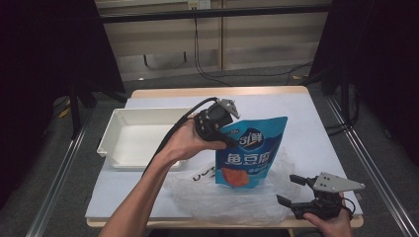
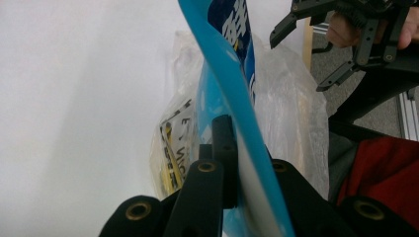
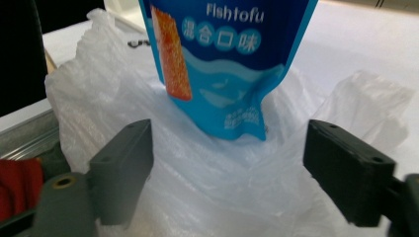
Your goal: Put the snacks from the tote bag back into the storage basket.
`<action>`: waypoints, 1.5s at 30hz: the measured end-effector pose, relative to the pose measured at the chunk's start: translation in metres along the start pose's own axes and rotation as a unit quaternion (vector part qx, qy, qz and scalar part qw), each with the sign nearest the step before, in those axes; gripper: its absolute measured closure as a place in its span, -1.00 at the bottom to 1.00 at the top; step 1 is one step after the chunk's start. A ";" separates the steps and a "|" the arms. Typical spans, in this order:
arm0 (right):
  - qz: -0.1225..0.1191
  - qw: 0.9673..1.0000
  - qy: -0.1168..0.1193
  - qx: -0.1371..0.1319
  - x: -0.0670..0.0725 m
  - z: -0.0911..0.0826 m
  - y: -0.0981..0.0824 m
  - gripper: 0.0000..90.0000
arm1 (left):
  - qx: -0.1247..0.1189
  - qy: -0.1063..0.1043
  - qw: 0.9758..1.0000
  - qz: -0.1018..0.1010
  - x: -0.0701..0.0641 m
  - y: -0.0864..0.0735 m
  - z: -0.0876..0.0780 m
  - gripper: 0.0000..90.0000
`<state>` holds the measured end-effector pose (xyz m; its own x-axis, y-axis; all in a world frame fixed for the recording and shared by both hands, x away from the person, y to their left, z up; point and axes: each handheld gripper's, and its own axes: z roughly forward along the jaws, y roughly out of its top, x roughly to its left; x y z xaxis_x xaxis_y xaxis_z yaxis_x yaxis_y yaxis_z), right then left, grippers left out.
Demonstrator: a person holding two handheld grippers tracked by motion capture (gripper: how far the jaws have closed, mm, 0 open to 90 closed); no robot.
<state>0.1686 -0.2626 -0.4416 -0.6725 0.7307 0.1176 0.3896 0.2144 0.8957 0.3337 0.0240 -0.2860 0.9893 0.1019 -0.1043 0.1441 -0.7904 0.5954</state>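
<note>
My left gripper (image 1: 228, 139) pinches the shiny blue snack pouch (image 1: 251, 153) upright over the crinkly clear plastic bag (image 1: 232, 197); my right gripper (image 1: 291, 190) gapes wide, near right.

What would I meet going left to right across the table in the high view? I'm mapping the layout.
White tray → left gripper → blue snack pouch it clamps → right gripper, jaws open.
</note>
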 end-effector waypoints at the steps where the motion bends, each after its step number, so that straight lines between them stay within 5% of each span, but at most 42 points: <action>1: -0.003 1.000 -0.002 -0.007 0.000 -0.001 0.000 -0.68 | -0.002 0.002 1.000 0.001 -0.001 0.001 0.000 1.00; 6: -0.001 0.999 -0.006 -0.040 0.002 -0.006 0.002 -0.76 | 0.002 -0.002 1.000 0.006 -0.004 0.009 0.001 1.00; 17: -0.005 0.999 -0.012 -0.037 0.002 -0.007 0.001 -0.76 | -0.011 -0.012 1.000 0.015 -0.007 0.020 -0.013 1.00; 21: -0.005 0.999 -0.012 -0.038 0.002 -0.007 0.001 -0.76 | -0.007 0.001 1.000 0.027 -0.010 0.022 -0.022 1.00; 45: -0.007 0.999 -0.007 -0.041 0.002 -0.006 0.002 -0.80 | -0.055 0.001 0.998 0.004 0.003 0.006 -0.080 1.00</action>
<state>0.1642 -0.2649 -0.4374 -0.6686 0.7370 0.0990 0.3266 0.1714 0.9295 0.3395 0.0678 -0.2190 0.9905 0.0969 -0.0980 0.1378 -0.7204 0.6797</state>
